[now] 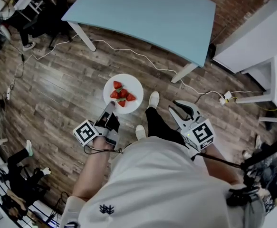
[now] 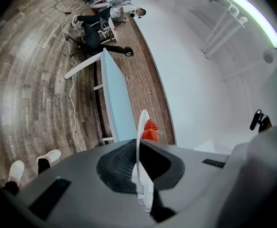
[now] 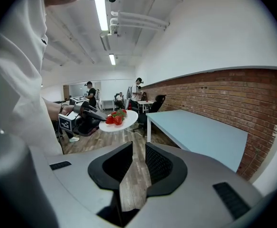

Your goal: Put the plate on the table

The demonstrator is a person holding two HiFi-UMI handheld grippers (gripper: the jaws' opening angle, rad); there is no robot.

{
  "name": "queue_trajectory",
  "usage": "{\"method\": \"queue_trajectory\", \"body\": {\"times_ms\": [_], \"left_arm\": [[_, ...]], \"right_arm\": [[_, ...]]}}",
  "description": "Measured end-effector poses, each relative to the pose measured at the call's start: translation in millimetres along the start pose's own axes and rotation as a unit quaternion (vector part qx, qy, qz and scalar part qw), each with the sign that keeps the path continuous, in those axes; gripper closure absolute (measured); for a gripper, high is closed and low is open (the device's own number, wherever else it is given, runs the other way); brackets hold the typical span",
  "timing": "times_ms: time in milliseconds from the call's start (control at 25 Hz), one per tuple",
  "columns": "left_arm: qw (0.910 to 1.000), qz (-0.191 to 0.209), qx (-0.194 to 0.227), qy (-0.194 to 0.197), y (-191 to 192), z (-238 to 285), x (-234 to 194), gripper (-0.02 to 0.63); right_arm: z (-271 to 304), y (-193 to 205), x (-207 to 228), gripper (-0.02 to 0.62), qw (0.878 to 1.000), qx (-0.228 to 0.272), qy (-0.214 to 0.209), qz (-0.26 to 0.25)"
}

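Observation:
A white plate (image 1: 128,87) carrying several strawberries (image 1: 121,95) hangs over the wooden floor, short of the light blue table (image 1: 152,13). My left gripper (image 1: 112,107) is shut on the plate's near rim. In the left gripper view the plate (image 2: 140,132) shows edge-on between the jaws of that gripper (image 2: 139,151), strawberries (image 2: 150,130) to its right and the table (image 2: 115,101) beyond. My right gripper (image 1: 183,109) hangs open and empty to the right. In the right gripper view, that gripper (image 3: 136,158) faces the plate (image 3: 121,122) and the table (image 3: 200,132).
White cables and a power strip (image 1: 225,98) trail over the floor beside the table legs. White furniture (image 1: 266,37) stands at the right. The person's white shoes (image 1: 153,99) are just below the plate. Other people and chairs (image 1: 14,8) are at the far left.

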State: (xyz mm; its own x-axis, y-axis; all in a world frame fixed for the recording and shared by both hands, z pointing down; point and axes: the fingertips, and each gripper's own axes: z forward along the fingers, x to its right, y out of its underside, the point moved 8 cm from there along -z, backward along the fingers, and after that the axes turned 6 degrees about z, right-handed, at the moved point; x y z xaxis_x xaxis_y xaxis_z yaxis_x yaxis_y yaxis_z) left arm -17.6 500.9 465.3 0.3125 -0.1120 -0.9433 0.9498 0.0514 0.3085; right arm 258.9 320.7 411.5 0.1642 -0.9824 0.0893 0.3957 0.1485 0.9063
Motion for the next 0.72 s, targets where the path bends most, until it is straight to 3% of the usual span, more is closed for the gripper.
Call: {"method": "queue_trajectory", "body": {"times_ms": [200,480,720], "left_arm": [[1.0,-0.001,-0.004,-0.005,-32.5,74.1,-0.4,0.597],[0.9991,0.03,-0.03,-0.01,-95.5,204.3,17.8,0.597],[0.9983,0.034,-0.047,0.002,-130.4,291.8,23.3,0.597]], "right_arm": [[40.5,-16.9,67.4,0.509,1.0,0.017,-0.001,0.017],[83.8,-61.7,185.5,0.509,0.998,0.049,0.014,0.035],[87.7,-66.0,262.4,0.509,0.991,0.067,0.053,0.101]]}}
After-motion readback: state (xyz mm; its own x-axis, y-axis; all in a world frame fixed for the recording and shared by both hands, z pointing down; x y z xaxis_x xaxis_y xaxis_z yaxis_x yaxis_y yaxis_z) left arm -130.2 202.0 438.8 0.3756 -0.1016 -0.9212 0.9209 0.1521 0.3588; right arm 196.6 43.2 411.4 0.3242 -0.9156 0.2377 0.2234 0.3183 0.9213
